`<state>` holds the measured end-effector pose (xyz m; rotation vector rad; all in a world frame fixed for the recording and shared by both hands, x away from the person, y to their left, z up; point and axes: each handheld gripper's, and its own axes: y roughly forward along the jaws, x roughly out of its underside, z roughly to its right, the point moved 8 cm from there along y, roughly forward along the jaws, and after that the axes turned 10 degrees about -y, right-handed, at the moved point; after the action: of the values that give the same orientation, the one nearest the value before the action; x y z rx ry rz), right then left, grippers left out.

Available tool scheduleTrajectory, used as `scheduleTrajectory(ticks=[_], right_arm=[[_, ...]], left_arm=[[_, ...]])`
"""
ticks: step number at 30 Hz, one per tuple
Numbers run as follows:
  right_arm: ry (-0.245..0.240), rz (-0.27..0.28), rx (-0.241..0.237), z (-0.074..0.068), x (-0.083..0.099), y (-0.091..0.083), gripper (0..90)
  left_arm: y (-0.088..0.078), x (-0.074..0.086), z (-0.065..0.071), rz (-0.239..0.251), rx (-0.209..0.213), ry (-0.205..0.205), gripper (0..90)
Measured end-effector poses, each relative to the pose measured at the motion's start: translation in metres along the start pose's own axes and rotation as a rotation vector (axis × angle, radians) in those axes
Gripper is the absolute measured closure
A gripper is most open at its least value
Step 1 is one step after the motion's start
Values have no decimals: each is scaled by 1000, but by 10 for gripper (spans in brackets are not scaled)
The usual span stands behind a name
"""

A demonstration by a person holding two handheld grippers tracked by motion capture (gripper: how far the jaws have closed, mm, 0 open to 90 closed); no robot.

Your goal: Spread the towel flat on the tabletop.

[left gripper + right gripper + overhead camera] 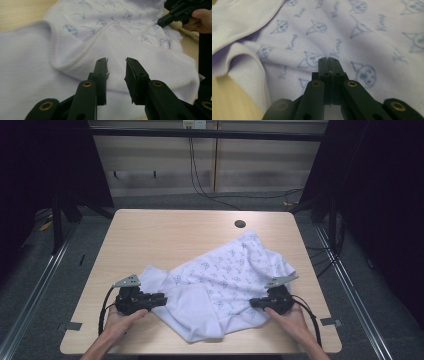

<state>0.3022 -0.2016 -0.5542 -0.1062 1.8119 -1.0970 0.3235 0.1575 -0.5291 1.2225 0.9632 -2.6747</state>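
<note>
White cotton garment point(220, 280), printed with small blue faces, lies crumpled on the near half of the wooden table point(165, 232); the left gripper point(116, 65) hovers over its plain folded part with jaws apart, gripping nothing; the right gripper point(329, 61) has its jaws pressed together at the printed edge, seemingly pinching cloth, probably to spread it flat.

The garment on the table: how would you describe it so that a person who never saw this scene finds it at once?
On the light wooden table, look at the near half, between the left gripper and the right gripper. There lies a crumpled white garment. Small blue cartoon faces and words are printed on its outside, while its turned-over inside is plain white; it is the one cloth on the table.
</note>
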Motion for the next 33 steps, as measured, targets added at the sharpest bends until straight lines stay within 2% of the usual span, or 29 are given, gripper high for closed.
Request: scheduleTrajectory(ticks=[1, 2, 3, 5, 6, 7, 8, 9, 11, 13, 14, 15, 17, 20, 22, 24, 25, 26, 27, 28, 30, 32, 33], right_arm=[[12, 3, 23, 9, 2, -3, 900], [12, 3, 23, 9, 2, -3, 900], [40, 7, 81, 26, 4, -8, 900], [55, 10, 111, 36, 6, -11, 899], [63, 15, 118, 38, 6, -12, 888], [63, 15, 118, 38, 6, -12, 888], [69, 37, 120, 36, 3, -14, 788], [66, 51, 122, 31, 0, -15, 755], [31, 93, 101, 14, -11, -20, 707], [7, 123, 62, -1, -20, -20, 705], [-13, 133, 36, -9, -25, -17, 701], [-27, 133, 16, -17, -29, -13, 697], [-55, 130, -45, -31, -38, 0, 688], [-84, 117, -108, -46, -53, 23, 679], [-107, 103, -132, -52, -62, 40, 684], [-119, 77, -131, -54, -70, 57, 674], [-102, 68, -124, -52, -73, 67, 657], [-102, 68, -124, -52, -73, 67, 657], [-85, 50, -113, -48, -74, 80, 646], [-82, 49, -111, -47, -74, 84, 656], [-71, 62, -130, -49, -77, 86, 754], [-106, 66, -157, -56, -78, 85, 873], [-101, 76, -161, -59, -79, 81, 885]], left_arm=[[0, 0, -1, -5, -1, 0, 739], [0, 0, -1, -5, -1, 0, 751], [3, 0, -4, -12, -21, 6, 763], [8, -1, -8, -22, -53, 16, 756], [8, -1, -8, -22, -53, 16, 750], [13, 1, -12, -24, -74, 16, 750], [25, 10, -17, -74, -115, 69, 750], [25, 8, -15, -93, -119, 67, 757], [24, 12, -13, -103, -131, 75, 839], [20, 19, -6, -140, -109, 82, 868], [20, 19, -6, -140, -109, 82, 875], [17, 28, 4, -175, -77, 81, 883], [14, 35, 14, -197, -64, 84, 889], [11, 45, 25, -204, -39, 70, 889], [10, 47, 27, -203, -35, 83, 890], [10, 47, 27, -205, -32, 80, 890], [10, 47, 26, -204, -24, 75, 889], [10, 47, 26, -203, -20, 72, 889], [11, 47, 26, -202, -16, 69, 884], [11, 47, 26, -202, -16, 69, 883], [11, 46, 26, -206, -11, 76, 878], [11, 46, 26, -210, -8, 76, 871], [11, 46, 26, -211, -7, 76, 862]])
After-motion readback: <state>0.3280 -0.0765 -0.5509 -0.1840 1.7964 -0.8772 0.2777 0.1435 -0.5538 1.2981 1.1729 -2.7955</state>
